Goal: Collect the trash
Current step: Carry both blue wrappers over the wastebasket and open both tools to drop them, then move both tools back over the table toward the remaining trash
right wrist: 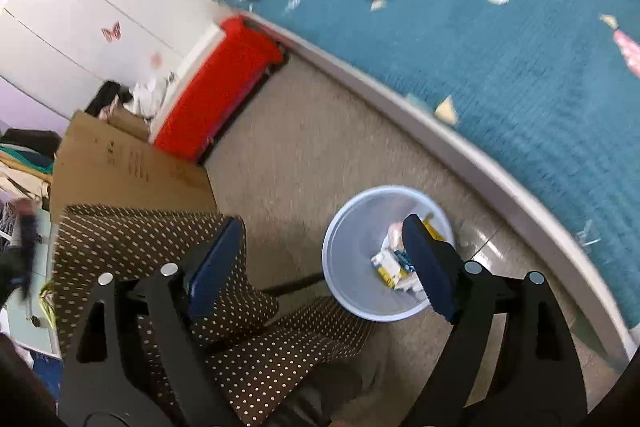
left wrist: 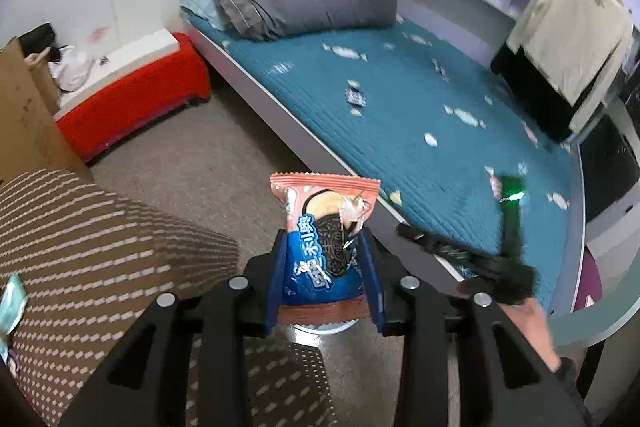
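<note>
Your left gripper (left wrist: 325, 259) clenches the cookie wrapper (left wrist: 326, 231) above the bin (right wrist: 348, 247)'s near rim; release early and it lands on the floor. Your right gripper (right wrist: 320, 263) hangs spread, empty.

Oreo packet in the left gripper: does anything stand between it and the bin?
Nothing visible does. The pink-and-blue Oreo packet is clamped in the left gripper, with a pale rim showing just beneath it. In the right wrist view the round pale-blue bin stands open on the floor, uncovered, wrappers inside.
</note>
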Demonstrator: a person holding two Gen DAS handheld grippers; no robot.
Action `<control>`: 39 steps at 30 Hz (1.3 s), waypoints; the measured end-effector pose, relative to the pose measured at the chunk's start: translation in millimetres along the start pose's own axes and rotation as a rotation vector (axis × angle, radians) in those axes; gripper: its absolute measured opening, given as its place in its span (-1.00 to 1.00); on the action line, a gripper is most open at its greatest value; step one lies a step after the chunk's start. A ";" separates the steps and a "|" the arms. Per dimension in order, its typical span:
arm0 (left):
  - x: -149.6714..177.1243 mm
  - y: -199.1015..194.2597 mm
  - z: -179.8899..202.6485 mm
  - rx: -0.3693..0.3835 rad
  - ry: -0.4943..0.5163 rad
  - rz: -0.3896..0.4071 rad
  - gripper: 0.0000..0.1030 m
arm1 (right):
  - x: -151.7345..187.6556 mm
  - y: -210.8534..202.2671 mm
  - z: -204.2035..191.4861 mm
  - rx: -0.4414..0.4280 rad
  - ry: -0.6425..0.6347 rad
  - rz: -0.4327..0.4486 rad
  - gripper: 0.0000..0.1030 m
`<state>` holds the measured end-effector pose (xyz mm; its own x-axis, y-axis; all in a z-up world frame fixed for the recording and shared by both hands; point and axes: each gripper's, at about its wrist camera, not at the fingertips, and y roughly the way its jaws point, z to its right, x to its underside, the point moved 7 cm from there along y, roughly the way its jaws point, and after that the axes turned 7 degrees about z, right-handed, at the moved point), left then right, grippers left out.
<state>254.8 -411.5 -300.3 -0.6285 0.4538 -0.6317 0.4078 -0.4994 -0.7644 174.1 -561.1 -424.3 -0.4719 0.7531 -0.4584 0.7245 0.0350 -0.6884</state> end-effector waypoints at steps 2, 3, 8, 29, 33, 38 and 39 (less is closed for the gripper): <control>0.7 20.0 10.5 0.010 0.010 -0.054 -0.34 | -10.2 -17.1 -1.4 -0.009 -0.004 0.038 0.63; 1.9 31.9 17.3 0.016 0.020 -0.082 -0.34 | -14.1 -24.4 -1.4 -0.012 -0.007 0.053 0.64; 5.4 71.2 30.9 0.022 0.046 -0.167 -0.28 | -29.3 -55.2 -7.2 -0.031 -0.020 0.115 0.67; -9.8 -22.4 8.1 -0.047 -0.021 0.033 0.80 | -11.4 -110.2 -80.4 -0.037 -0.071 0.196 0.88; -7.4 -56.6 2.7 -0.029 -0.036 0.085 0.80 | -2.3 -127.4 -108.5 -0.070 -0.107 0.219 0.88; -1.8 -97.2 -7.7 -0.029 -0.044 0.148 0.80 | 8.4 -142.9 -139.1 -0.099 -0.150 0.236 0.88; -0.2 -104.4 -10.4 -0.031 -0.046 0.159 0.80 | 10.3 -145.9 -146.0 -0.103 -0.161 0.240 0.88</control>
<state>219.3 -351.8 -221.7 -0.5835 0.3362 -0.7392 0.5243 -0.5391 -0.6591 136.8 -462.5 -246.4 -0.3488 0.6341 -0.6901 0.8683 -0.0585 -0.4926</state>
